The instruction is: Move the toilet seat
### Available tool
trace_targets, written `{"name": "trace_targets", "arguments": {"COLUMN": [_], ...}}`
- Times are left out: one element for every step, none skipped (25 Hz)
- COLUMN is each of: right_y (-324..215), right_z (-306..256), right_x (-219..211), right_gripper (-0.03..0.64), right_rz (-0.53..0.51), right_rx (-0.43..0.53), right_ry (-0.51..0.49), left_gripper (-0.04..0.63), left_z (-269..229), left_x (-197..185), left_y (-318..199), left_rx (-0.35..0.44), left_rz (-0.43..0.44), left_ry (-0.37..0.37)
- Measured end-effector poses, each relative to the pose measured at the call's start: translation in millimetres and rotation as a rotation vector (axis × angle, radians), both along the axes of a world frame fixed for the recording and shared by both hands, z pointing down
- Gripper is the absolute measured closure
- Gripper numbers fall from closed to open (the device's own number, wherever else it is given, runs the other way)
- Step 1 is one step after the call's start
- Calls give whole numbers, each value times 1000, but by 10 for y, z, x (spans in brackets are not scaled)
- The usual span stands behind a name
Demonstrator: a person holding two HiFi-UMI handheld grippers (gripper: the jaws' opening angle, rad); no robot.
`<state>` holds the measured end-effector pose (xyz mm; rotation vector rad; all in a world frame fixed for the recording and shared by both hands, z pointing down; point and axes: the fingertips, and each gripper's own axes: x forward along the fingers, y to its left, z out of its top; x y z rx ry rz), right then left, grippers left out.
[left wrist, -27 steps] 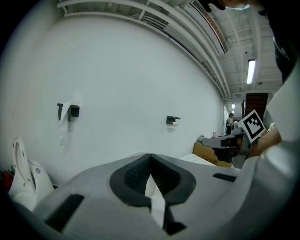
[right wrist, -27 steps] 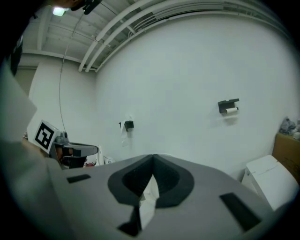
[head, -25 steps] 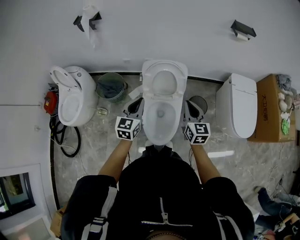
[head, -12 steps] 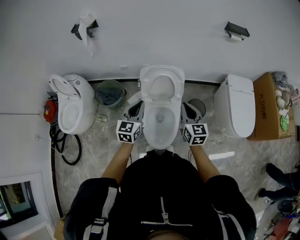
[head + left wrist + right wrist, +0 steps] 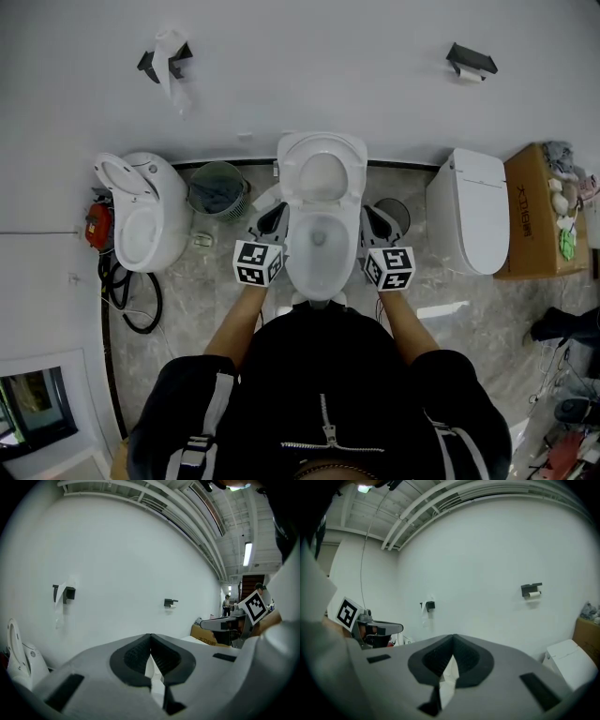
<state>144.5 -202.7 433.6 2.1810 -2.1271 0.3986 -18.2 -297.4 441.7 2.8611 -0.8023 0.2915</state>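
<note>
Your left gripper and right gripper hang on either side of the middle toilet, each just beside the bowl and about equally near it. Both have their jaws pressed together on nothing. The toilet seat looks raised at the far end, leaning toward the wall, with its long axis running near to far midway between the two grippers. It lies ahead of and inward from both jaws, so either hand would have to reach farther and toward the centre, parting its jaws first.
</note>
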Motion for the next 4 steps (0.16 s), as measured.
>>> {"name": "trace_targets", "arguments": {"right_y": [-5,-10,-15,-20], "right_z": [3,7,11,15], "right_x": [4,10,17,24], "right_gripper": [614,614,614,614], "right_rz": [1,2,4,5], "right_rx": [-1,-1,-1,-2], "right_ry": [-1,-3,-4,-5], "left_gripper": [595,595,595,595], "left_z": [1,3,5,8], "left_x": [8,16,23,29], "left_y": [-10,-20,-30,-39], "left_rx": [-1,-1,-2,-3], "left_rz": [2,4,5,7], "left_ry": [1,1,1,1]}}
